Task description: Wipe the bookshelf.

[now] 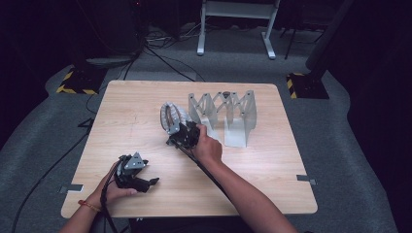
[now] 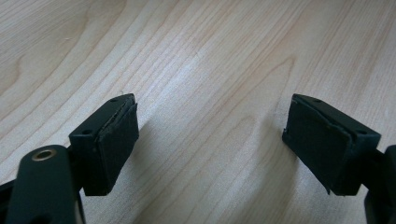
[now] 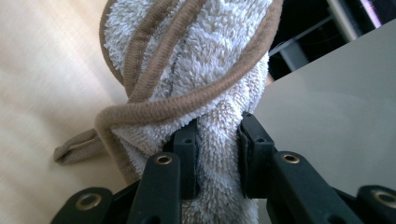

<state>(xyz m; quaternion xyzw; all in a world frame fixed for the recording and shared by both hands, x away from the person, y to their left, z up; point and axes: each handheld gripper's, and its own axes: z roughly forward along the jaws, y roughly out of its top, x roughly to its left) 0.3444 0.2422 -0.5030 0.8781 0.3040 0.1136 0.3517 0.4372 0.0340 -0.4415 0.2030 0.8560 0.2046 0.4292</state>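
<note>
Right gripper [image 3: 217,154] is clenched on a bunched fold of the white towel [image 3: 187,60], held above the table [image 1: 121,121] just beside the grey rack [image 1: 238,116]. Left gripper [image 2: 210,144] rests released, nothing between its 2 pads. Risk: the trailing brown hem could snag the rack, or the narrow pinch could slip.

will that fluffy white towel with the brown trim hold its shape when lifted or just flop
The white terry towel with brown trim probably flops: it bunches and folds where the right gripper pinches it. Its fluffy pile likely resists slipping, and it looks light.
</note>
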